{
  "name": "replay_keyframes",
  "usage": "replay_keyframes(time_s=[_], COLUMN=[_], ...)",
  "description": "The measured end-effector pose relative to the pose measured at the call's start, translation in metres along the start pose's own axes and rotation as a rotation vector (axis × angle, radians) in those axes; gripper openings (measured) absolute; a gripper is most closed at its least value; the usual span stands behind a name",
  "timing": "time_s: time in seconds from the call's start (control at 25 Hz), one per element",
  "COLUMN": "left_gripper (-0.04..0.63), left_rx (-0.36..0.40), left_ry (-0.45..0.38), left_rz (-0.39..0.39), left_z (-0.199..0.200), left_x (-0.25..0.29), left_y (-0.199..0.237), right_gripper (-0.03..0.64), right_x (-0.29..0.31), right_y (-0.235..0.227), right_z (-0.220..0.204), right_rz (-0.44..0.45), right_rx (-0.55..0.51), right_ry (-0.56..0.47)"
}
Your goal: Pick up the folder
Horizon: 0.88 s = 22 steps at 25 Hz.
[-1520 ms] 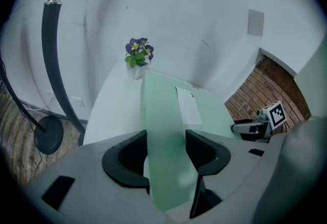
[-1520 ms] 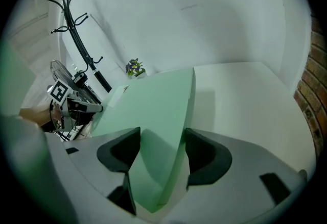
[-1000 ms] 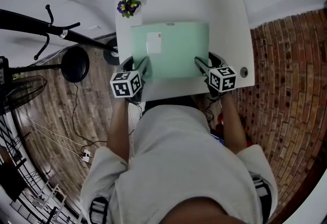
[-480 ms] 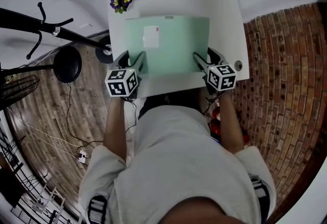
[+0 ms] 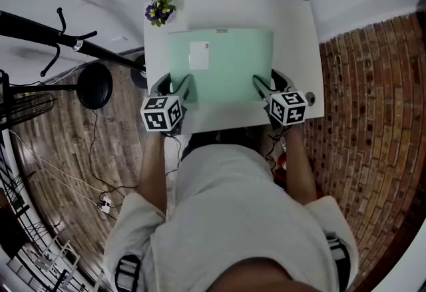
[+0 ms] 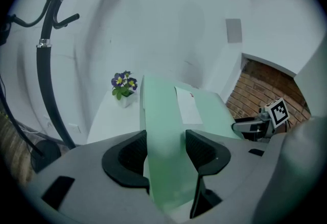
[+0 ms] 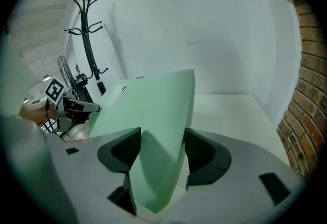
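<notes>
A pale green folder (image 5: 223, 64) with a white label (image 5: 200, 55) is held flat a little above the white table (image 5: 299, 31). My left gripper (image 5: 181, 84) is shut on its near left corner, and my right gripper (image 5: 266, 83) is shut on its near right corner. In the left gripper view the folder (image 6: 163, 131) runs between both dark pads (image 6: 130, 154), pressed on each side. The right gripper view shows the same grip, with the folder (image 7: 153, 110) clamped between its pads (image 7: 199, 154). The near edge of the folder is hidden inside the jaws.
A small pot of purple flowers (image 5: 160, 10) stands on the table's far left corner. A black coat stand (image 5: 66, 38) and a round black base (image 5: 96, 84) are on the wooden floor to the left. A brick floor (image 5: 373, 118) lies to the right.
Both grippers have risen slightly with the folder still clamped between them. The grips look unchanged.
</notes>
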<state>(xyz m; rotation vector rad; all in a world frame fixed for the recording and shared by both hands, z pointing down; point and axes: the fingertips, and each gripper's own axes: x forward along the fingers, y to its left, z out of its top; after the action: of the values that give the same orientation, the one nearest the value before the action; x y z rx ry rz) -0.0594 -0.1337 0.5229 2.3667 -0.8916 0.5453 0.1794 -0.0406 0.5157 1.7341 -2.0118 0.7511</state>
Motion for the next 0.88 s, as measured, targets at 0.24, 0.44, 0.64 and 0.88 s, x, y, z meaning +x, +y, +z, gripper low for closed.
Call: replay_keyframes(time_s=[0.24, 0.44, 0.64, 0.88], left_gripper=[0.238, 0.238, 0.238, 0.238], left_rx=[-0.005, -0.011, -0.009, 0.014], left_ry=[-0.030, -0.056, -0.078, -0.111], left_rz=[0.044, 0.070, 0.088, 0.102], left_z=[0.007, 0.013, 0.023, 0.042], left_x=[0.000, 0.002, 0.003, 0.000], left_y=[-0.018, -0.031, -0.039, -0.046], right_gripper=[0.267, 0.265, 0.264, 0.262], right_x=[-0.007, -0.013, -0.014, -0.019], right_y=[-0.016, -0.028, -0.037, -0.042], right_z=[0.005, 0.014, 0.024, 0.044], right_rz=[0.037, 0.054, 0.066, 0.068], right_rx=[-0.012, -0.029, -0.048, -0.083], right_ry=[-0.034, -0.064, -0.087, -0.132])
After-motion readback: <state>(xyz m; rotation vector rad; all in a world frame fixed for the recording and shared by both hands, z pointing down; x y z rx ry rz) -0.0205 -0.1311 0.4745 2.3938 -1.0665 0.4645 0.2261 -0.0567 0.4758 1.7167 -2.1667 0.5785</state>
